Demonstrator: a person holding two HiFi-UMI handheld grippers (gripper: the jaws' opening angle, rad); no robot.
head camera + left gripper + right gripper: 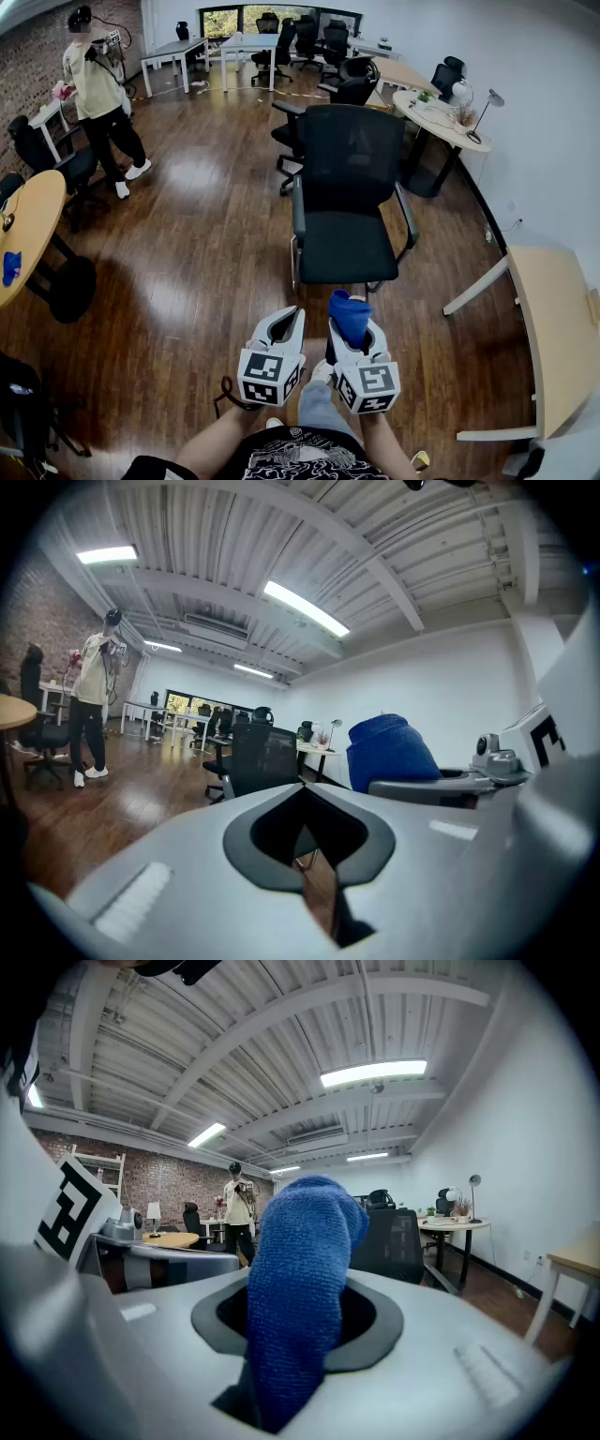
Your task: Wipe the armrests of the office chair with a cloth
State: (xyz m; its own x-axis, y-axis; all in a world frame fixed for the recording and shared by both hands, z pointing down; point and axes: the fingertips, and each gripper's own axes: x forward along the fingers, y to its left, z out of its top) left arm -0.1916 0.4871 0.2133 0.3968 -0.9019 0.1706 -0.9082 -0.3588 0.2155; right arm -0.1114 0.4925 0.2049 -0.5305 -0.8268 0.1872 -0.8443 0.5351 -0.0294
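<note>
A black mesh office chair (347,187) stands on the wood floor just ahead of me, its back towards the room's far end. Its left armrest (298,214) and right armrest (407,212) are bare, and neither gripper touches them. My right gripper (352,330) is shut on a blue cloth (350,316), which sticks up between its jaws (298,1279). Beside it, my left gripper (287,317) is shut with nothing in it. Both are held close together in front of my body, short of the seat's front edge. The chair (262,757) shows beyond the left jaws.
A person (98,94) stands at the far left by a desk. A round wooden table (28,220) is at the left and a light desk (553,319) at the right. More black chairs (352,84) and a round table with a lamp (441,117) stand behind the chair.
</note>
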